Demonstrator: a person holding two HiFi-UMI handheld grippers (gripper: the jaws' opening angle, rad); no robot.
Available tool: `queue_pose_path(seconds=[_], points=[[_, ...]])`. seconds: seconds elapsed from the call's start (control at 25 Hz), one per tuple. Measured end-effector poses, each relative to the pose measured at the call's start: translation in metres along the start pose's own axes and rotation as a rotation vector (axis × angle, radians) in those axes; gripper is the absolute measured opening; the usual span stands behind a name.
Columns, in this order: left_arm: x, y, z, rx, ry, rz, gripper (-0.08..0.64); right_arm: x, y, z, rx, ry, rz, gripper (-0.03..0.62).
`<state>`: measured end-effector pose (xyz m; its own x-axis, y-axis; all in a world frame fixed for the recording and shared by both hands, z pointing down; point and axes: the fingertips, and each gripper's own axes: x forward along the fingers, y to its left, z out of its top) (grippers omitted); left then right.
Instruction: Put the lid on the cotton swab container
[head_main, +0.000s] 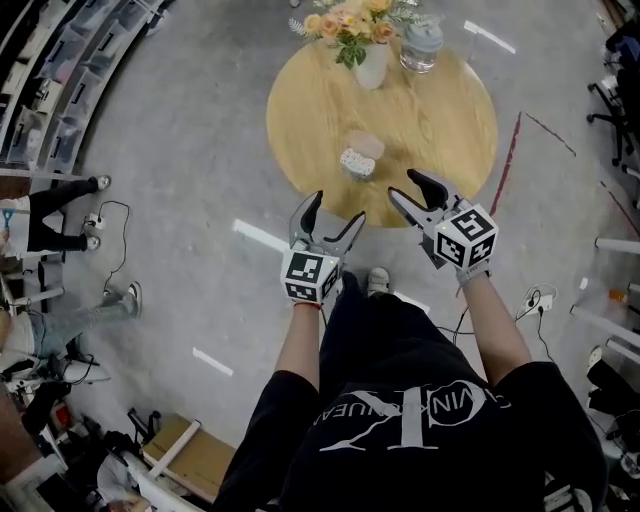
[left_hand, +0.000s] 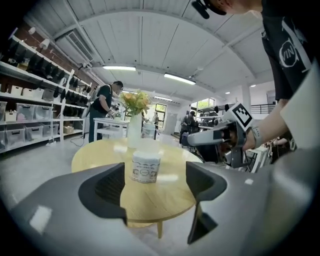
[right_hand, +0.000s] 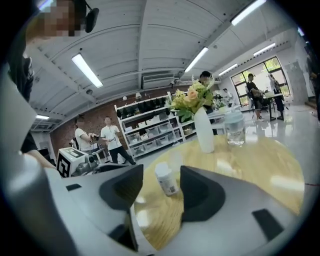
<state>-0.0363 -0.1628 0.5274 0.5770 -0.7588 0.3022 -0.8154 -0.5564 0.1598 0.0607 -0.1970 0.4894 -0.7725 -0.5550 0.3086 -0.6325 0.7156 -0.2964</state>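
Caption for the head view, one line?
Open left gripper and right gripper face the uncapped cotton swab container, lid beside it, on a round table.

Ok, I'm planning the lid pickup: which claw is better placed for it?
Probably the right claw: open, empty, and nearer the lid lying behind the cotton swab container; the left claw faces the container.

A round wooden table (head_main: 440, 130) stood on a grey floor (head_main: 200, 150). At the table's far edge a white vase (head_main: 371, 66) held peach and yellow flowers (head_main: 350, 20), with a clear glass jar (head_main: 420, 45) just beside it. Storage shelves (head_main: 55, 95) with bins ran well left of the table. A red line (head_main: 508, 155) marked the floor at the table's right side. A person's legs (head_main: 60, 215) showed left of the table.
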Motion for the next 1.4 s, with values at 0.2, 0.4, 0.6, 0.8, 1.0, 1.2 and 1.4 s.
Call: queue_pose_path(seconds=[0.2, 0.4, 0.6, 0.8, 1.0, 1.2, 1.4], points=[[0.028, 0.006, -0.008, 0.060, 0.047, -0.042, 0.388, 0.021, -0.013, 0.007, 0.011, 0.002, 0.006, 0.207], [0.051, 0.012, -0.014, 0.088, 0.083, -0.069, 0.400, 0.042, -0.026, 0.012, 0.010, 0.021, 0.022, 0.220], [0.068, 0.017, -0.018, 0.133, 0.123, -0.084, 0.413, 0.065, -0.036, 0.017, 0.008, 0.044, 0.047, 0.227], [0.079, 0.020, -0.019, 0.141, 0.131, -0.095, 0.414, 0.080, -0.032, 0.018, 0.011, 0.058, 0.097, 0.227], [0.087, 0.020, -0.023, 0.142, 0.156, -0.096, 0.414, 0.084, -0.023, 0.021, 0.010, 0.068, 0.170, 0.227], [0.092, 0.019, -0.030, 0.148, 0.171, -0.093, 0.414, 0.081, -0.013, 0.026, -0.012, 0.067, 0.230, 0.227], [0.093, 0.019, -0.033, 0.184, 0.180, -0.082, 0.414, 0.080, -0.002, 0.026, -0.023, 0.082, 0.292, 0.224]])
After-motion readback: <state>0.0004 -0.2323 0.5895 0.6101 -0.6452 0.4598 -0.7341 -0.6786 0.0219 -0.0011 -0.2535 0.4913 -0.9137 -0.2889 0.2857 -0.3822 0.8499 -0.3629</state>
